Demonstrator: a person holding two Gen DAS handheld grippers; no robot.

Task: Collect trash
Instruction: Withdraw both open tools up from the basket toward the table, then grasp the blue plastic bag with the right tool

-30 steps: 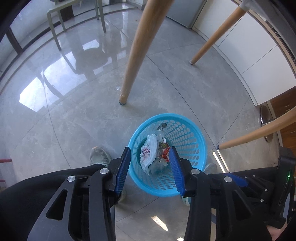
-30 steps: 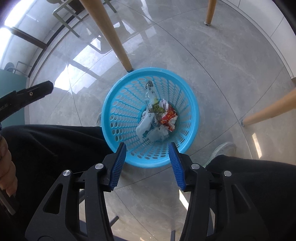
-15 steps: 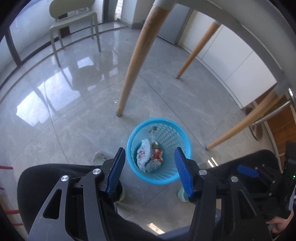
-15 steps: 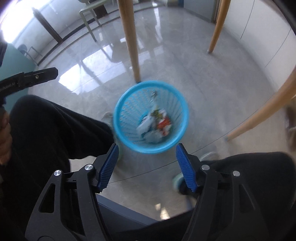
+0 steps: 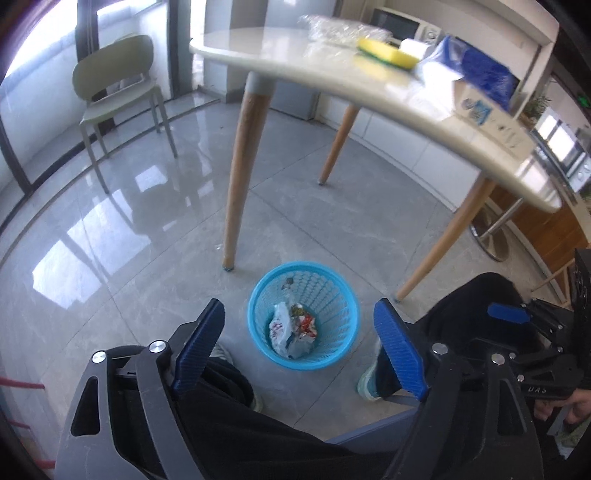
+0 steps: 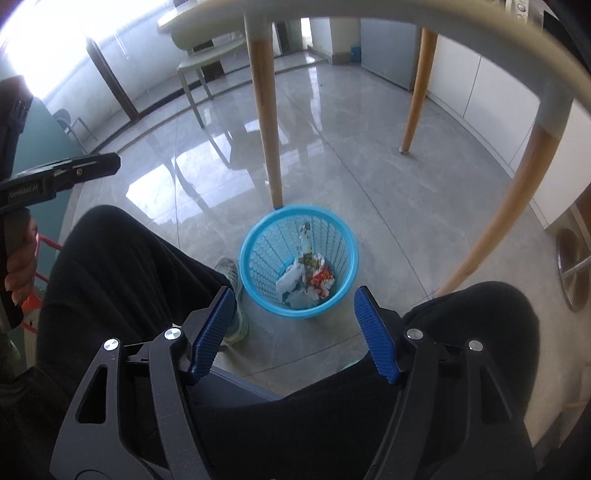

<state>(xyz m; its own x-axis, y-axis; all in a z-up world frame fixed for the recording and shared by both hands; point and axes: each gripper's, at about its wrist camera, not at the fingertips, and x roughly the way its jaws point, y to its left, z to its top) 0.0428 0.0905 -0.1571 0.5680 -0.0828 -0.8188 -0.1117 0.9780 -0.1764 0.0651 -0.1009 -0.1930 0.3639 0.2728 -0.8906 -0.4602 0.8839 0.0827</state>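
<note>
I see the blue bin (image 5: 303,315) standing on the floor between the person's feet, just in front of a desk (image 5: 369,85) leg, placed where scraps can be dropped straight down. Crumpled wrappers (image 6: 304,280) already lie at its bottom. On the desk sit a yellow sponge (image 5: 386,55), a clear plastic bag (image 5: 332,27) and a blue box (image 5: 476,77), likely the next pickings, I judge. My left claw (image 5: 299,350) hangs high above the bin, its jaws opening wide, with nothing between them. My right claw (image 6: 295,332) is likewise opening, fairly wide and empty, touching nothing, pointed down at the bin.
</note>
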